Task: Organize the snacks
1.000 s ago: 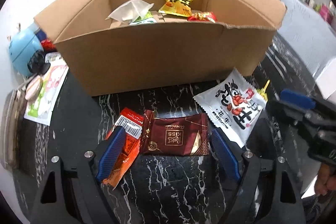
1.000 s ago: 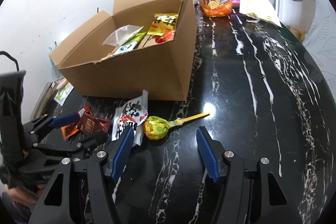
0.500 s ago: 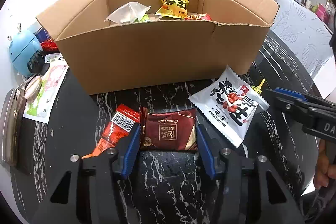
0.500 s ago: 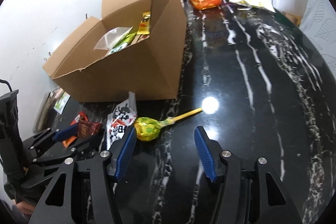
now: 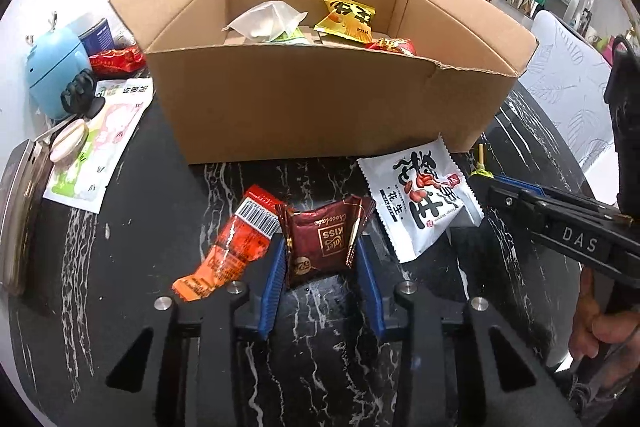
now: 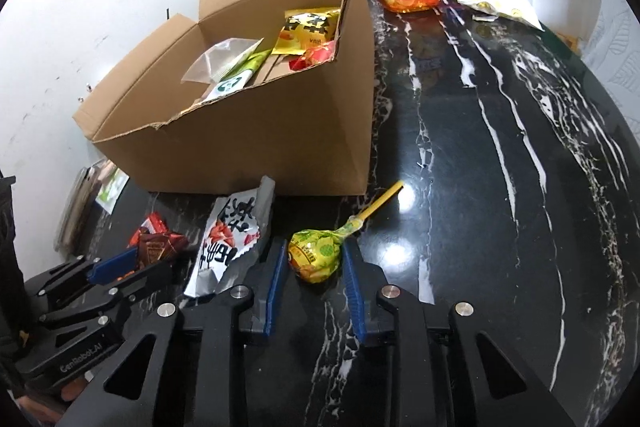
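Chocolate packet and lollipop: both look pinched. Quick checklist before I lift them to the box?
1. Left gripper shut on the chocolate packet: ok, the wrapper buckles between the fingers.
2. Right gripper shut on the lollipop head: ok, blue pads touch both sides.
3. Orange wrapper free of the left grasp: cannot tell, it lies against the left finger and under the packet's corner.
4. Peanut packet free of the right gripper: cannot tell, it lies against the left finger.
5. Cardboard box open on top: ok, flaps stand up.
6. Room in the box: ok, bare cardboard floor shows between the snacks.
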Available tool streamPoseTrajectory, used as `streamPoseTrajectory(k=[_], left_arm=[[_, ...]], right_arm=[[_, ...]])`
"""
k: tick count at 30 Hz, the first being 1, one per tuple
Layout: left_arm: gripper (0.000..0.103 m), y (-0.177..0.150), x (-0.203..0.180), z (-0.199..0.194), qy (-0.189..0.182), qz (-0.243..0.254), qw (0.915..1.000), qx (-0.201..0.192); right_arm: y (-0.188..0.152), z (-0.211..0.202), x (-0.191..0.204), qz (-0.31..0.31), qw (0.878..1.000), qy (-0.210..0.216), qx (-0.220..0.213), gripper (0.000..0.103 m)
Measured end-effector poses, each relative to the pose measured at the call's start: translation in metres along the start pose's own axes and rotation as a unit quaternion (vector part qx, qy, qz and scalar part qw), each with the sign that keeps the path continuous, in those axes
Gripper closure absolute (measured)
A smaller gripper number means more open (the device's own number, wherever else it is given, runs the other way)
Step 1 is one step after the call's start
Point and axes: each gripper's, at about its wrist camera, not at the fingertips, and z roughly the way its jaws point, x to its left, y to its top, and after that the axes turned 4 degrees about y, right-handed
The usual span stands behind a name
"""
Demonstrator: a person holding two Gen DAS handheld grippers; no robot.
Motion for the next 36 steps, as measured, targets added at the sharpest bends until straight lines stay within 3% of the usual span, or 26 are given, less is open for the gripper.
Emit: streamPoseTrajectory(k=[10, 15, 24, 36], left_arm=[[0.073, -0.006, -0.001, -0.012, -0.005, 0.001, 0.9999, -0.009], [0.087, -0.012, -0.006, -0.023, -0.010, 0.009, 0.9998, -0.012], [0.087, -0.022, -0.005, -0.025, -0.039, -0.004, 0.9992, -0.006], [0.086, -0.008, -0.008, -0.026, -0.054, 0.046, 0.9975, -0.004]], right_arm=[[-0.018, -0.019, 0.002, -0.003, 1.000, 0.007, -0.004, 0.076], [-0.028, -0.031, 0.003, -0.007, 1.000, 0.011, -0.009, 0.076], [-0.045, -0.043, 0.005, -0.003, 1.000, 0.017, -0.008, 0.076], [-0.051, -0.048, 0.013, -0.007, 1.000, 0.028, -0.009, 0.076]])
